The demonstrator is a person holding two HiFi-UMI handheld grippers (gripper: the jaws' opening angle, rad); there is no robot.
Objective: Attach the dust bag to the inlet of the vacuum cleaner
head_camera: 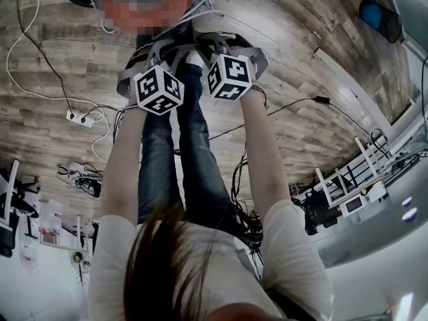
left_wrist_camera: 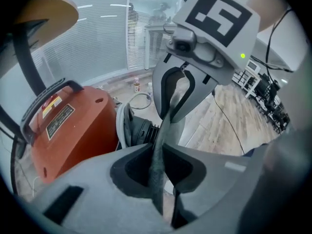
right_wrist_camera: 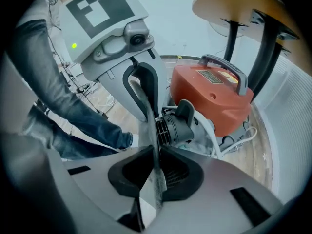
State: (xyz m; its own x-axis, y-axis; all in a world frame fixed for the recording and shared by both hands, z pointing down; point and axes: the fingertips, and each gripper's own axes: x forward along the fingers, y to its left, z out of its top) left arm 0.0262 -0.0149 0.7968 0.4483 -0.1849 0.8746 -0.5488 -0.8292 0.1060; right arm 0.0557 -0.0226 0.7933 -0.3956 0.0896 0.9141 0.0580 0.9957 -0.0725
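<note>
Grey fabric dust bag clamped in L tongs & R tongs, just beside black ribbed inlet of orange vac; thin pinch, could slip.

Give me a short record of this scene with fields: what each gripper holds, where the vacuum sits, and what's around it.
left gripper: shut on dust bag, grey fabric edge between its pads
right gripper: shut on the same dust bag, facing the left gripper
vacuum cleaner: orange body with a handle on top, standing on the wood floor
inlet: black ribbed fitting beside the orange body, just beyond both grippers
bag on inlet: cannot tell
nearby: round wooden table right behind the vacuum cleaner
</note>
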